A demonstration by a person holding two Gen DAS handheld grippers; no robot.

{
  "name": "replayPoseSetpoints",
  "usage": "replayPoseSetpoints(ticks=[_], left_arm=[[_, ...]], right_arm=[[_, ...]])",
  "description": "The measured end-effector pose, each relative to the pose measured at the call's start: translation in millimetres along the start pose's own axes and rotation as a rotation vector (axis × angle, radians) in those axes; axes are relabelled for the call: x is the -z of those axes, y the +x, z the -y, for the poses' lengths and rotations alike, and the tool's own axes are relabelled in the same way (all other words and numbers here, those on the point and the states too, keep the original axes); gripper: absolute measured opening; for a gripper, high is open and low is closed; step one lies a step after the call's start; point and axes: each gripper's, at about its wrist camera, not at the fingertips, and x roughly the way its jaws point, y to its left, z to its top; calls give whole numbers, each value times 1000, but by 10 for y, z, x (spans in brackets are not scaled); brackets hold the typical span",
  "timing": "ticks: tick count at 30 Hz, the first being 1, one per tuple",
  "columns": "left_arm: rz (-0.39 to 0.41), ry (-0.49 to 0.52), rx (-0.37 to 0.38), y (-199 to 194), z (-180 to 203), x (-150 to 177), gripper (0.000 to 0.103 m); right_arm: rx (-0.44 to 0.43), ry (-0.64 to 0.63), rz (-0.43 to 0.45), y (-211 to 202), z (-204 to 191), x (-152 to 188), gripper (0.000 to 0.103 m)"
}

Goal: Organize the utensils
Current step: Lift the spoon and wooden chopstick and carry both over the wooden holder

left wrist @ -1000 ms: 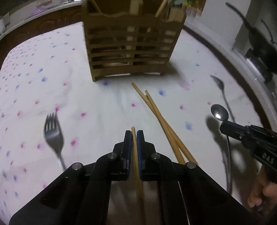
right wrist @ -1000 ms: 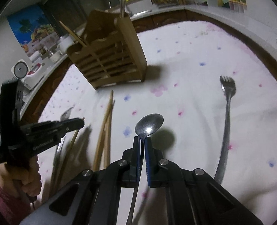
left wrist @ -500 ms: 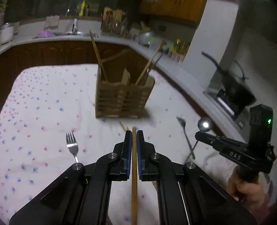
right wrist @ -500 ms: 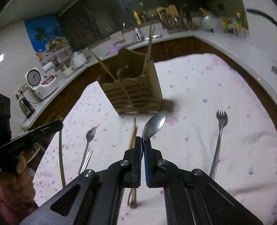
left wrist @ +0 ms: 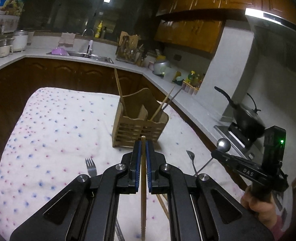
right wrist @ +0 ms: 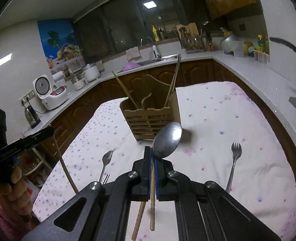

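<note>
My left gripper [left wrist: 143, 143] clamps a chopstick [left wrist: 143, 190]; right gripper [right wrist: 152, 153] clamps a spoon [right wrist: 167, 140]; both above the cloth [left wrist: 53, 132]; slatted wooden caddy [left wrist: 140, 127] ahead, open cloth around it.

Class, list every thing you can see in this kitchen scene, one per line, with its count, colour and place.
cloth: one, white with pink and blue dots, under the utensils
holder: one, wooden, upright on the cloth
holder chopsticks: several, wooden, leaning inside it
loose chopsticks: two, wooden, on the cloth
forks: two, silver, on the cloth
held chopstick: one, wooden, in left gripper
spoon: one, silver, in right gripper
wok: one, black, far right
rice cooker: one, white, far left
left gripper: one, black, blue pads, shut on chopstick
right gripper: one, black, blue pads, shut on spoon
hands: two, each gripping a handle
</note>
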Motion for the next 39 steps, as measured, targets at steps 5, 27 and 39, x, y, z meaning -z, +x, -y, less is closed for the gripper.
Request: replayPoseSetpoints(ticks=[5, 27, 39], left_arm=[[18, -13, -8, -17, -36, -25, 4], [183, 10, -14, -28, -17, -609, 4], [319, 25, -21, 202, -6, -1245, 4]], right_arm=[[0, -6, 12, -3, -13, -37, 2], [22, -12, 87, 45, 89, -420, 2], [48, -19, 172, 228, 186, -988, 2]])
